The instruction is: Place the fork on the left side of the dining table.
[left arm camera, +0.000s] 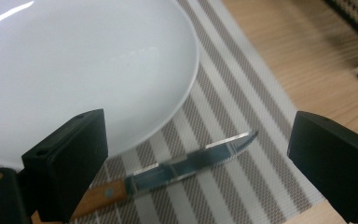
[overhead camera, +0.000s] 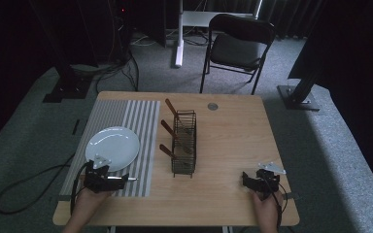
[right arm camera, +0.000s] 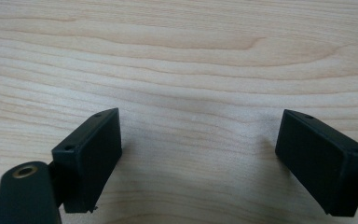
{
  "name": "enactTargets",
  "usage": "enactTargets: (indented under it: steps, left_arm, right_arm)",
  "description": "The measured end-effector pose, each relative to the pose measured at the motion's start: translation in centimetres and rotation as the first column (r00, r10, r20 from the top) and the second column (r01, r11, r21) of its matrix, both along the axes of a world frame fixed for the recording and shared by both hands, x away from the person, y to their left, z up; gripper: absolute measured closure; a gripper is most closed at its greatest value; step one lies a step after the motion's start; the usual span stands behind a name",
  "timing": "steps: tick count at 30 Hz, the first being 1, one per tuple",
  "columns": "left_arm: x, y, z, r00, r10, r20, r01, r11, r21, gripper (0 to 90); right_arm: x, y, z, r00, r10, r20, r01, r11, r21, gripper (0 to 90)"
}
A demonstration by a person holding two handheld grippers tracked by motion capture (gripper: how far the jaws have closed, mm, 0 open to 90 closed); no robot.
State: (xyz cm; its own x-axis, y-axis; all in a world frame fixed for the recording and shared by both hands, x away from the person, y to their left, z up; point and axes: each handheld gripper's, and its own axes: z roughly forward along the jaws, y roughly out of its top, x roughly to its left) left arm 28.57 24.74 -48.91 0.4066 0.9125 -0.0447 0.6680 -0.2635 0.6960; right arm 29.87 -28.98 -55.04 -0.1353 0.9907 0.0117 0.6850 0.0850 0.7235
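Your left claw [left arm camera: 198, 154] hung wide open over the knife [left arm camera: 168, 170], holding nothing, and the knife lay flat on the striped mat [left arm camera: 242, 107], just off the white plate [left arm camera: 74, 65] at its 5 o'clock edge. Your right claw [right arm camera: 198, 158] sat open and empty above bare bench [right arm camera: 177, 56]. I judged this the setting-down step; next you needed a clean lift away without nudging the blade

White plate [left arm camera: 74, 65], grey-striped placemat [left arm camera: 242, 121], knife [left arm camera: 177, 168] handle seemingly brown wood.
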Motion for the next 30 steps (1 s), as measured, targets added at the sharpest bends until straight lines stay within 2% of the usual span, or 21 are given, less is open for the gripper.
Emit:
enactTargets:
  steps: [2, 5, 8, 12, 17, 21, 26, 30]
  left_arm:
    - [0.3, -0.2, 0.4, 1.0000, -0.004, 0.005, 0.004, 1.0000, 0.002, 5.0]
    - [0.8, -0.5, 1.0, 0.9999, -0.013, 0.007, 0.013, 0.9994, -0.032, 5.0]
    - [1.4, -1.0, 1.5, 0.9997, -0.025, 0.008, 0.025, 0.9989, -0.039, 5.1]
    - [2.1, -2.0, 2.2, 0.9989, -0.046, 0.015, 0.046, 0.9986, -0.025, 5.1]
    - [3.0, -3.2, 3.3, 0.9969, -0.073, 0.030, 0.074, 0.9964, -0.040, 5.1]
    - [3.6, -3.8, 4.0, 0.9953, -0.087, 0.044, 0.088, 0.9954, -0.037, 5.1]
    - [5.1, -4.6, 5.0, 0.9919, -0.113, 0.057, 0.116, 0.9923, -0.044, 7.1]
    - [6.1, -4.7, 5.3, 0.9928, -0.106, 0.056, 0.110, 0.9908, -0.079, 7.1]
  right_arm:
    - [0.0, 0.0, 0.0, 1.0000, 0.000, 0.000, 0.000, 1.0000, 0.000, 14.0]
    - [0.0, 0.0, 0.0, 1.0000, 0.000, 0.000, 0.000, 1.0000, 0.000, 14.0]
    - [0.0, 0.0, 0.0, 1.0000, 0.000, 0.000, 0.000, 1.0000, 0.000, 14.0]
    - [0.0, 0.0, 0.0, 1.0000, 0.000, 0.000, 0.000, 1.0000, 0.000, 14.0]
    - [0.0, 0.0, 0.0, 1.0000, 0.000, 0.000, 0.000, 1.0000, 0.000, 14.0]
    - [0.0, 0.0, 0.0, 1.0000, 0.000, 0.000, 0.000, 1.0000, 0.000, 14.0]
    - [0.0, 0.0, 0.0, 1.0000, 0.000, 0.000, 0.000, 1.0000, 0.000, 14.0]
    - [0.0, 0.0, 0.0, 1.0000, 0.000, 0.000, 0.000, 1.0000, 0.000, 14.0]
